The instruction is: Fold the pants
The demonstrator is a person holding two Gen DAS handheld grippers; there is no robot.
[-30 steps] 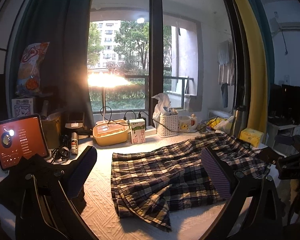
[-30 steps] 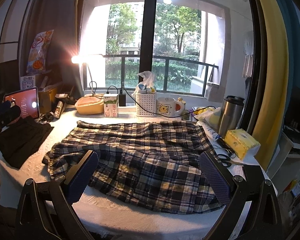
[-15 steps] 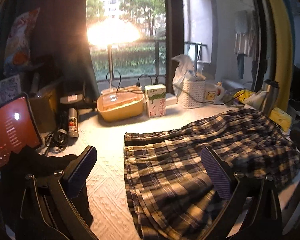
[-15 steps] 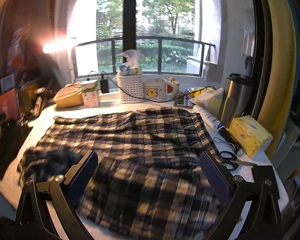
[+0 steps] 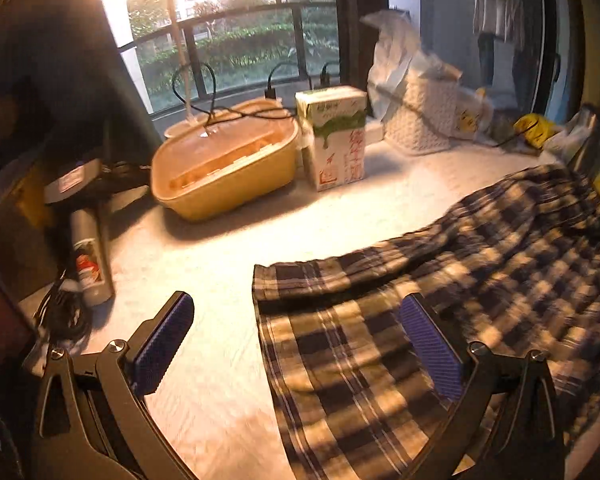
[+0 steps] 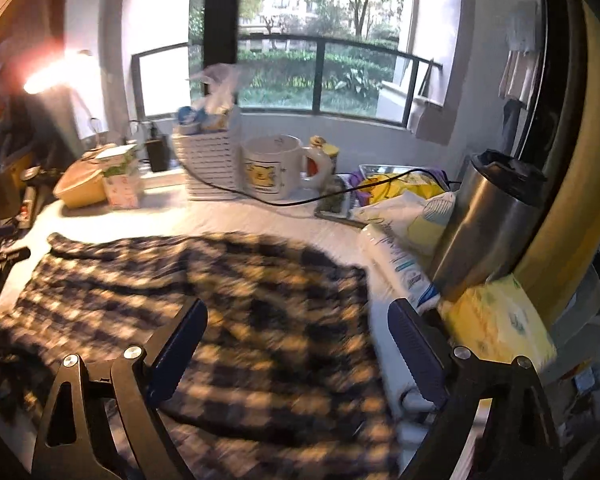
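Plaid pants (image 5: 440,300) in dark blue and cream lie spread flat on a white textured table (image 5: 220,272). My left gripper (image 5: 296,316) hangs open above their left hem edge, one pad over bare table and the other over the cloth. In the right wrist view the same pants (image 6: 228,300) fill the middle, blurred. My right gripper (image 6: 296,320) is above their right end, its jaws wide apart and closing, the cloth below them but not pinched. The right pad sits near the pants' right edge.
At the back stand a yellow lidded tub (image 5: 224,168), a carton (image 5: 334,136), a white basket (image 6: 208,164) and a mug (image 6: 276,166). A steel flask (image 6: 488,224), yellow tissue pack (image 6: 500,320) and white tube (image 6: 400,264) crowd the right side. A spray can (image 5: 90,260) and cables lie left.
Both grippers have come closer to the pants and tilted downward. The left one now frames the left hem, the right one the right end, with its jaws slightly narrower.
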